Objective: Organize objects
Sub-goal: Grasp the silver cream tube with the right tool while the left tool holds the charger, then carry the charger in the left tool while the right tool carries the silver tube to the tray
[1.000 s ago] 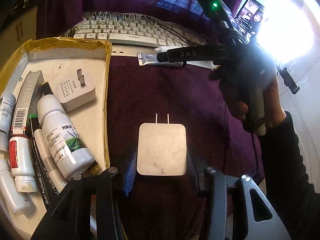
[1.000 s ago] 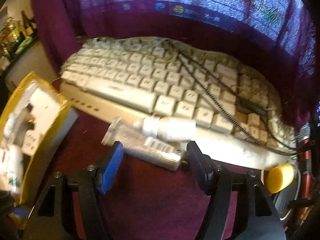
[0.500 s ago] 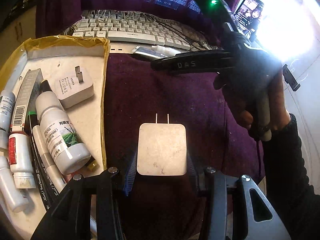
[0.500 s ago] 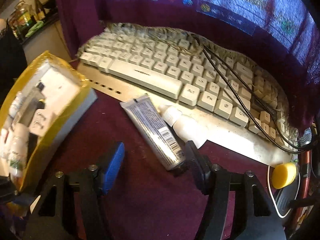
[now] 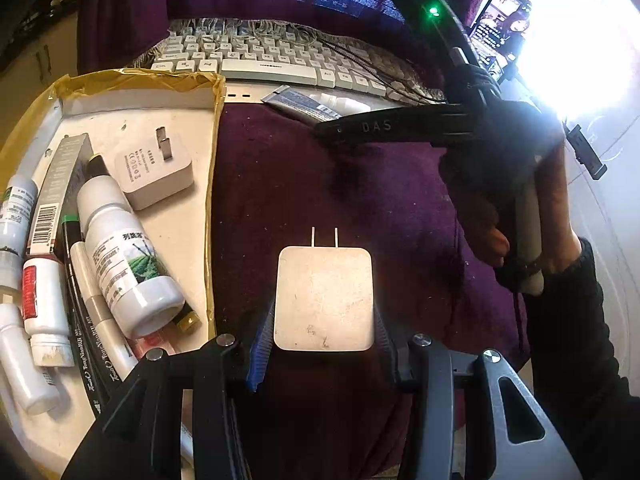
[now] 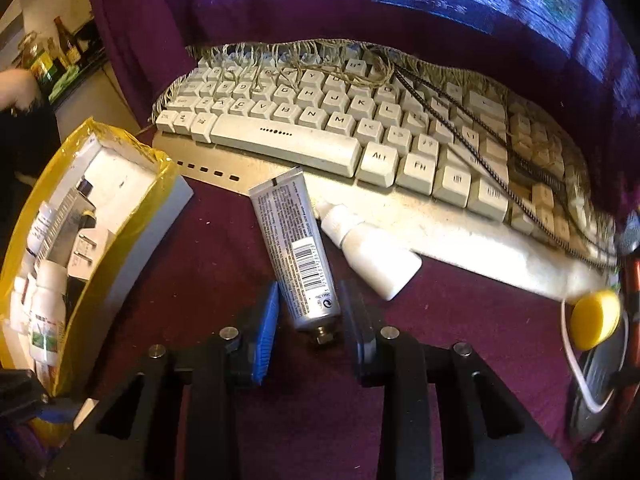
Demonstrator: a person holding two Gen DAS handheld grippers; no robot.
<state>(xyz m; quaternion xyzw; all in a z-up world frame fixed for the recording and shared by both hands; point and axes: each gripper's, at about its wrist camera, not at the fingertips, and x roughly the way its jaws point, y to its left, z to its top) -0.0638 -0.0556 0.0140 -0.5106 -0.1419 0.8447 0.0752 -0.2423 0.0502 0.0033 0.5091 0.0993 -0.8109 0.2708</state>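
Note:
My left gripper [image 5: 324, 334] is shut on a white two-pin charger [image 5: 324, 296], pads on both its sides, over the purple cloth [image 5: 304, 184]. A silver tube [image 6: 292, 240] with a barcode lies on the cloth in front of the keyboard [image 6: 304, 120]. Its cap end sits between the closing jaws of my right gripper [image 6: 310, 316], with a thin gap left at the blue pad. A small white dropper bottle [image 6: 372, 256] lies just right of the tube. In the left wrist view a hand [image 5: 552, 220] holds the right gripper [image 5: 326, 128] above the tube [image 5: 300, 100].
A yellow-taped cardboard box [image 5: 140, 80] on the left holds another charger [image 5: 156, 172], white bottles, pens and a grey carton. A phone [image 5: 500, 20] stands at the back right. A yellow cap [image 6: 594, 320] and cables lie right of the keyboard.
The right gripper's jaws have narrowed from wide open to close around the tube's cap end. The left gripper keeps still with the charger.

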